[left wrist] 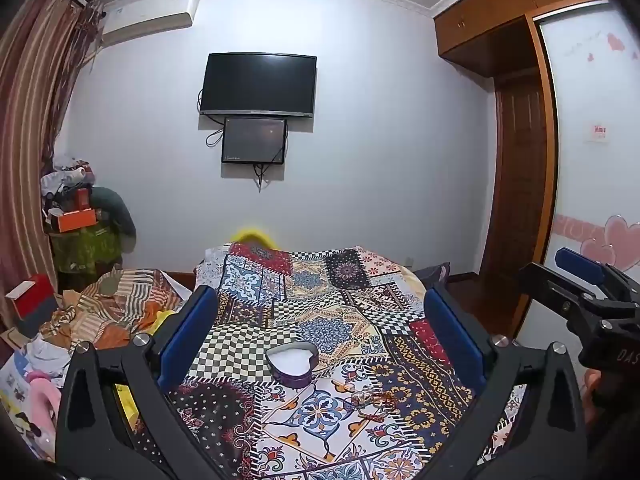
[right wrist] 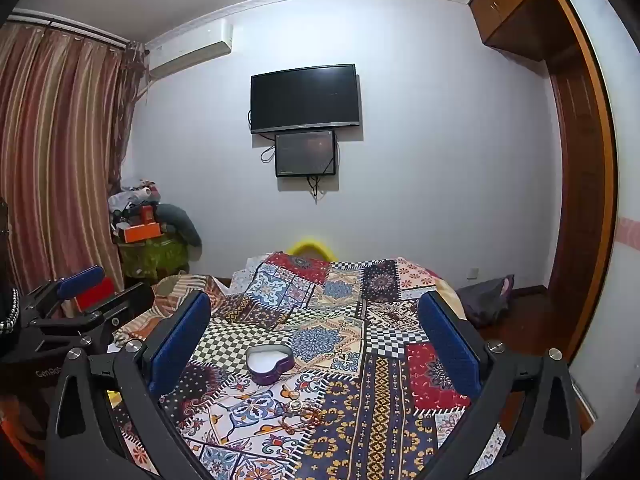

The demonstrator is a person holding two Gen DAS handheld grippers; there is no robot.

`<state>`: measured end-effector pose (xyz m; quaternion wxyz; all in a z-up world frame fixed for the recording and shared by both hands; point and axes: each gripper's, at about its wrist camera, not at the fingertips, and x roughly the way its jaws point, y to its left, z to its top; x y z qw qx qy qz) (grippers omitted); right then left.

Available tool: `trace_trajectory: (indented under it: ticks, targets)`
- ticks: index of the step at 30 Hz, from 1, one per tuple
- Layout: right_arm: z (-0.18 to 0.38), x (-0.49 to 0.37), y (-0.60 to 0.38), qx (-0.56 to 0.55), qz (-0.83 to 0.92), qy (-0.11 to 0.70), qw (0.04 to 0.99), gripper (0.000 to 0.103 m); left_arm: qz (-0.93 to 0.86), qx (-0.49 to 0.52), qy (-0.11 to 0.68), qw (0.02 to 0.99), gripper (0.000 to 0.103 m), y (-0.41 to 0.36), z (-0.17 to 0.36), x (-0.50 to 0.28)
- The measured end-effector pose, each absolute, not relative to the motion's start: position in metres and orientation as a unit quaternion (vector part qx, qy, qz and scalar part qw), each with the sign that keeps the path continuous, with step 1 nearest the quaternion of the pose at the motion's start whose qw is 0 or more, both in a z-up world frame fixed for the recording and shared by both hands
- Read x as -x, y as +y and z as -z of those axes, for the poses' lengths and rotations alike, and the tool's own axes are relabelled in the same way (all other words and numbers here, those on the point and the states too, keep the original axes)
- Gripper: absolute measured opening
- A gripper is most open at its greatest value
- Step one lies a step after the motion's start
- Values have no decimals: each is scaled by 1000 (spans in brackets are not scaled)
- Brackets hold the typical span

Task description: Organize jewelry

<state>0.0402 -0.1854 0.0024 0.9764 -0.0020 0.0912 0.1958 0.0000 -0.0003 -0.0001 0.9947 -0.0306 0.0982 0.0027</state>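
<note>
Left wrist view: jewelry [left wrist: 374, 400] lies between wide-apart left tongs [left wrist: 320, 328], untouched.

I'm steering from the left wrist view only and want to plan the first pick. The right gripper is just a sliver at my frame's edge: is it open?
Observer: Open. In its own view, the right gripper has both blue-padded fingers spread wide, with nothing between them.
Operator: What lies in front of it?
Observer: The open purple heart-shaped tin sits left of centre between those fingers. The tangle of thin bracelets lies on the patchwork bedspread, nearer the camera than the tin.
</note>
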Motion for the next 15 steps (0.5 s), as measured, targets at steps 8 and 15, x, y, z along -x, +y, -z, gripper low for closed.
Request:
trace_trajectory:
  ticks: [8,15]
  targets:
    - [-2,-40,-185,2,-195,91,977,103,-2,31,99,995,103,-2,1,-2]
    - [-1,-41,-186,2,-195,91,977,103,-1,32,101,994,103,-5,4,-3]
